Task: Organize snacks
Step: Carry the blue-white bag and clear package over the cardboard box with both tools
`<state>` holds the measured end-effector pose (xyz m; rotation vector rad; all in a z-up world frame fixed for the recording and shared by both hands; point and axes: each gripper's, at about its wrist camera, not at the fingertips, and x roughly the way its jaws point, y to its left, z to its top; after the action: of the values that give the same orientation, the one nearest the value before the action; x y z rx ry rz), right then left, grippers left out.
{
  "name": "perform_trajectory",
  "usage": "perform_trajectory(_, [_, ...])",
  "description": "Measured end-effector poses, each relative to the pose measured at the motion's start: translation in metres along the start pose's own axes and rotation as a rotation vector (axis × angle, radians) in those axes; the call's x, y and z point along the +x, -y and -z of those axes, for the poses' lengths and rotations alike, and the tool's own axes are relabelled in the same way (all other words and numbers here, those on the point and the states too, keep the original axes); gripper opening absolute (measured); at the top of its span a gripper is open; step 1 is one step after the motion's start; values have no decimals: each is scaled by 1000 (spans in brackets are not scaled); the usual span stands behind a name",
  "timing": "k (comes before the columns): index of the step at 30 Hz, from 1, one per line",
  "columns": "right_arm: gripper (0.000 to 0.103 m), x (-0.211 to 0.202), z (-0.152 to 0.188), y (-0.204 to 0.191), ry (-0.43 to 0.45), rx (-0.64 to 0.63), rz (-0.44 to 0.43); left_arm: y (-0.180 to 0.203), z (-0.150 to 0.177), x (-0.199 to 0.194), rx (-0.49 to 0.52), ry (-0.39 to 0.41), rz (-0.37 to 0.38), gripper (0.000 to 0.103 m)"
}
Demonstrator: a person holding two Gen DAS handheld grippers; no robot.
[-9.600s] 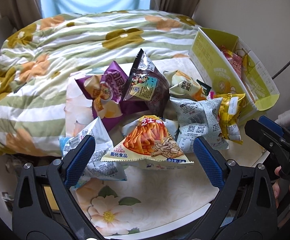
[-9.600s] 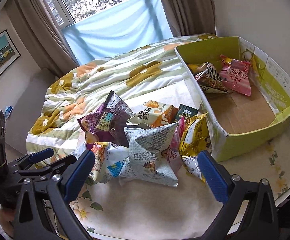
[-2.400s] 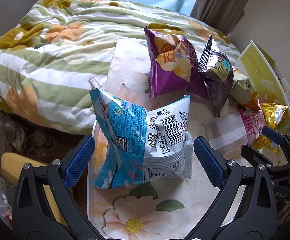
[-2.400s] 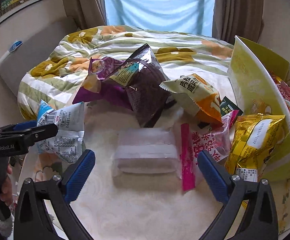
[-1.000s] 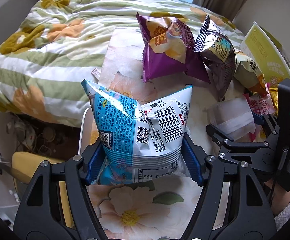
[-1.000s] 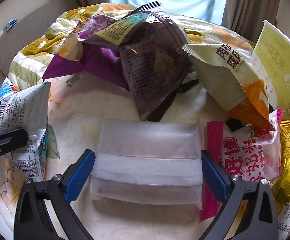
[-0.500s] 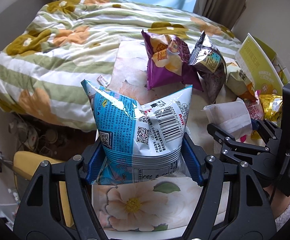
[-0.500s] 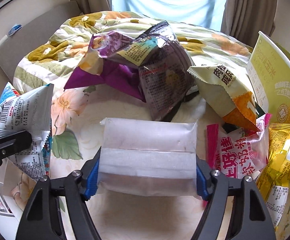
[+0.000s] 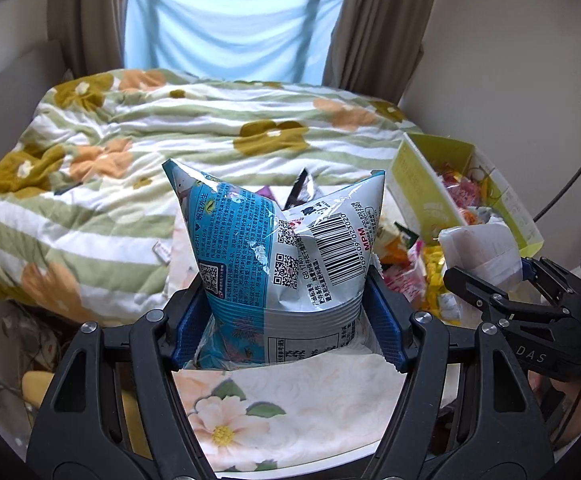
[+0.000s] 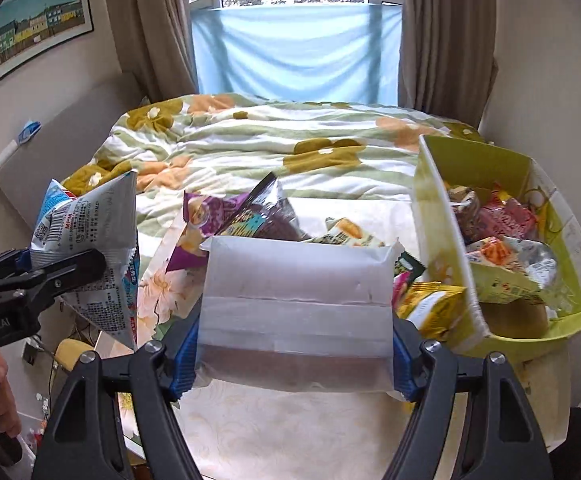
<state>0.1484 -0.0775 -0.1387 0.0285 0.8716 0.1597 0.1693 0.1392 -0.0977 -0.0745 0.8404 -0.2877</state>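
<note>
Left wrist view
Left gripper: your left gripper (image 9: 288, 316) pinched the blue-and-silver snack bag (image 9: 280, 256) by its lower half, a blue pad pressed on each side.
Bag against jaws: it stood upright between the fingers, its two top corners well above them and its bottom seam sticking out toward the camera.
Bag against box: it hung above the floral table (image 9: 290, 412), left of the yellow-green box (image 9: 422, 188).
Right gripper: your right gripper (image 9: 486, 276) showed at the right edge, just in front of the box, with the white packet (image 9: 480, 252) in it.

Right wrist view
Right gripper: your right gripper (image 10: 294, 344) had just closed its jaws, and the pads pressed on both short ends of the white packet (image 10: 296, 308).
Packet against jaws: it lay crosswise between the fingers, filling the gap, its upper edge beyond the fingertips.
Packet against box: it was held clear of the table (image 10: 290, 432), just left of the yellow-green box (image 10: 442, 248), which held several snack bags.
Loose snacks: the purple bag (image 10: 194, 220), dark bag (image 10: 268, 212) and yellow bag (image 10: 430, 308) lay left of the box, behind the packet.
Left gripper: it (image 10: 46, 272) gripped the blue-and-silver snack bag (image 10: 94, 236) far left of the box.
</note>
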Motion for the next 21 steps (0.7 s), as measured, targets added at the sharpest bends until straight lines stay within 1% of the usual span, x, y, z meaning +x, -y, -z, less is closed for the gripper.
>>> perform_trajectory(5, [71, -41, -8, 48, 86, 64, 67, 57, -27, -4, 68, 53, 45, 68])
perform_trajectory(7, [71, -53, -11, 73, 107, 98, 85, 86, -36, -2, 92, 75, 64, 68])
perform_trajectory(11, [71, -68, -17, 126, 117, 138, 115, 144, -50, 11, 110, 81, 123, 68])
perform_trajectory(13, [71, -74, -18, 153, 116, 157, 123, 177, -54, 23, 129, 76, 141, 68])
perform_trajectory(16, [71, -78, -20, 190, 108, 172, 137, 220, -58, 49, 142, 47, 156, 68])
perform_trajectory(21, [72, -83, -20, 240, 99, 179, 125, 281, -56, 98, 152, 2, 161, 69])
